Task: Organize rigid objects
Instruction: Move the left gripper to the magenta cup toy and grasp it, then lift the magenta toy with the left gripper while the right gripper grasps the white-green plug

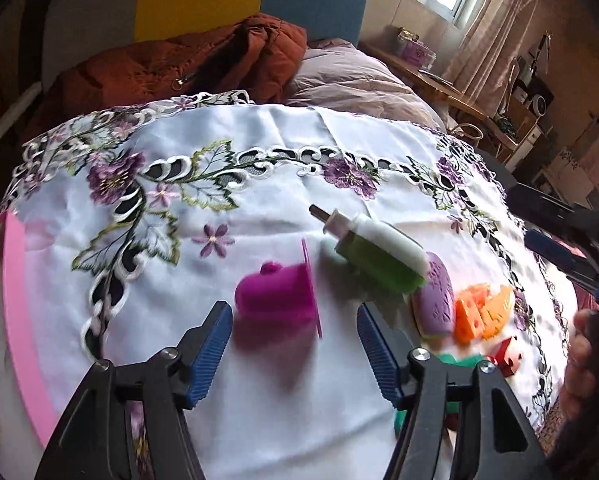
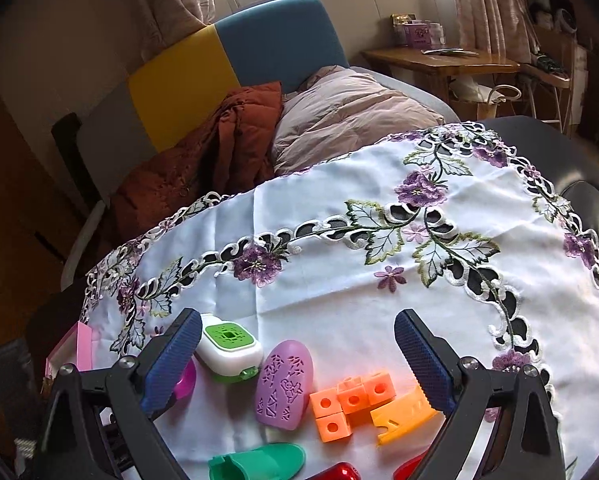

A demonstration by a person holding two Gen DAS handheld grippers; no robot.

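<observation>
A magenta plastic cup (image 1: 275, 296) lies on its side on the white embroidered tablecloth (image 1: 259, 136), just ahead of my open, empty left gripper (image 1: 295, 320). Right of it lie a green-and-white device (image 1: 379, 252), a lilac oval piece (image 1: 435, 296) and orange blocks (image 1: 479, 312). In the right wrist view my right gripper (image 2: 299, 344) is open and empty above the same pile: green-and-white device (image 2: 229, 346), lilac oval (image 2: 285, 384), orange cubes (image 2: 351, 400), a yellow-orange wedge (image 2: 407, 412), a green piece (image 2: 259, 464) and a red piece (image 2: 339, 472).
A pink tray (image 1: 19, 320) sits at the table's left edge, also in the right wrist view (image 2: 73, 348). A chair with an orange jacket (image 2: 203, 160) and a pillow (image 2: 347, 112) stands behind the table. A wooden side table (image 2: 439, 60) is at the back right.
</observation>
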